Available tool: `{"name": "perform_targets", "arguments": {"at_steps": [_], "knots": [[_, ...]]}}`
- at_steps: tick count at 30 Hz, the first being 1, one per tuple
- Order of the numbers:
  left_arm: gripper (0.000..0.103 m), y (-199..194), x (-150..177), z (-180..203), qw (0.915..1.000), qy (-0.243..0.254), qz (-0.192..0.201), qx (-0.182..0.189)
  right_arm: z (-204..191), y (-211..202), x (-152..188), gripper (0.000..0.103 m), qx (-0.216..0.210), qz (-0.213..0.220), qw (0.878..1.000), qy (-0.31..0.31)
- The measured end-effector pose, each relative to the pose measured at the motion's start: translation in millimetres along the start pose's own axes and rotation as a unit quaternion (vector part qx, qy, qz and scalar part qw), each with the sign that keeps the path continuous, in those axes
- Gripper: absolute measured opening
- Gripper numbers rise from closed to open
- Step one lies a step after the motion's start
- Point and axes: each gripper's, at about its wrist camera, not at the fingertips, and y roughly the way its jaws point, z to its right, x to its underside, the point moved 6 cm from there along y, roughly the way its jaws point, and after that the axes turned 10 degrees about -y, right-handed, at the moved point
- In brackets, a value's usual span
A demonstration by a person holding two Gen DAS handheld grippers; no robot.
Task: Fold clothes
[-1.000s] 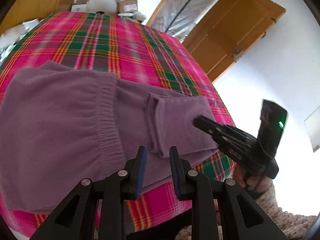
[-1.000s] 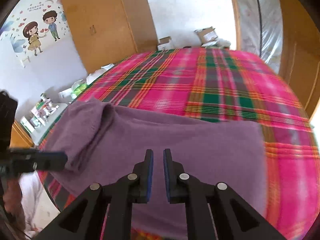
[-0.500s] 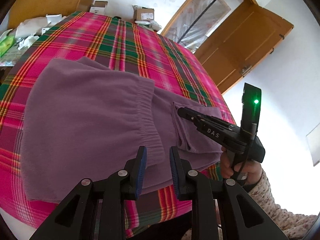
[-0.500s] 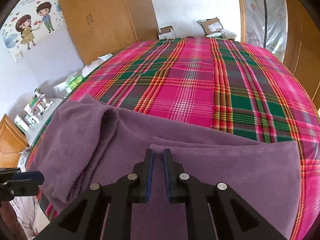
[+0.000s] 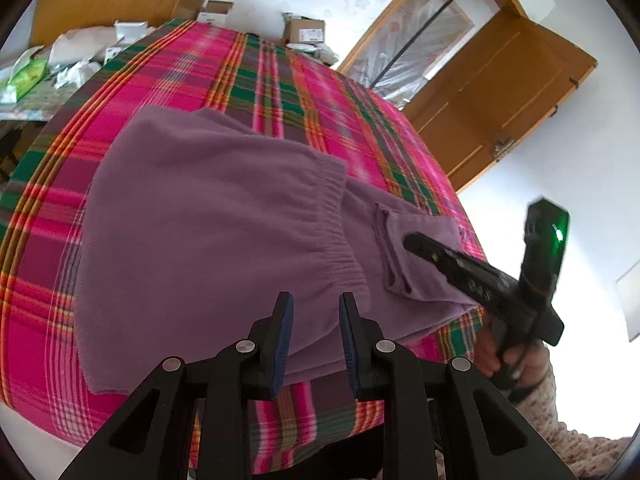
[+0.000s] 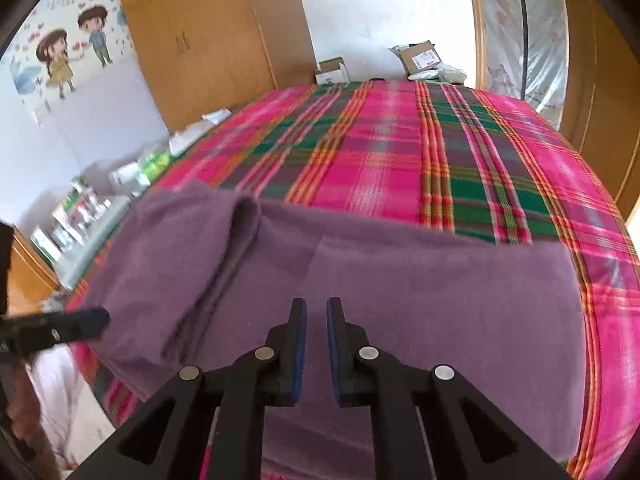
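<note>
From the left wrist, the purple trousers (image 5: 224, 232) lie folded on the bed (image 5: 328, 120), which is covered by a pink, green and orange plaid blanket; the cloth is a soft, fleecy purple, with a gathered elastic waistband (image 5: 340, 232) running across the upper layer and a narrower leg end with a hemmed cuff (image 5: 390, 252) lying on the right part. The garment sits near the bed's front edge, its long axis running left to right across the view, waistband toward the right. The left gripper (image 5: 314, 344) hangs just above the garment's near edge, its blue-padded fingers (image 5: 282, 340) apart with nothing between them. The right gripper (image 5: 416, 242) shows at the right, its tip over the cuffed leg end; whether it touches the cloth, and how its fingers stand here, cannot be told. From the right wrist, the trousers (image 6: 420, 292) fill the lower view, a thick rounded fold (image 6: 240, 224) at the left and a flat layer at the right, long axis again left to right. The right gripper (image 6: 316, 340) is directly over the cloth, its fingers (image 6: 298, 344) a narrow gap apart and empty. The left gripper (image 6: 60, 326) reaches in from the left edge beside the folded end.
</note>
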Motion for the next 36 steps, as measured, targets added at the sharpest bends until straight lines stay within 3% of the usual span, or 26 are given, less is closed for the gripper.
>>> {"name": "perform_targets", "arguments": {"at_steps": [6, 14, 16, 20, 26, 36], "knots": [[0.024, -6.8, -1.2, -9.9, 1.0, -0.003, 0.007, -0.002, -1.8, -0.1, 3.0, 0.01, 0.01, -0.002, 1.0, 0.007], [0.024, -36.3, -19.8, -38.4, 0.9981, -0.03, 0.05, -0.019, -53.9, -33.8, -22.4, 0.011, -0.039, 0.067, 0.996, -0.044], [0.024, -42.3, -26.1, -53.0, 0.9966, -0.048, 0.06, -0.03, -75.7, -33.9, -25.1, 0.013, -0.053, 0.078, 0.993, -0.072], [0.024, -51.8, -33.6, -80.9, 0.993, -0.072, 0.078, -0.051, -118.8, -28.3, -25.0, 0.027, -0.096, 0.091, 0.985, -0.11], [0.024, -45.9, -32.6, -105.6, 0.9907, -0.091, 0.068, -0.075, -173.3, -6.0, -22.1, 0.029, -0.145, 0.082, 0.975, -0.145], [0.024, -42.9, -32.1, -116.1, 0.9912, -0.104, 0.055, -0.062, -224.0, 21.0, -9.4, 0.029, -0.188, 0.06, 0.962, -0.189]]}}
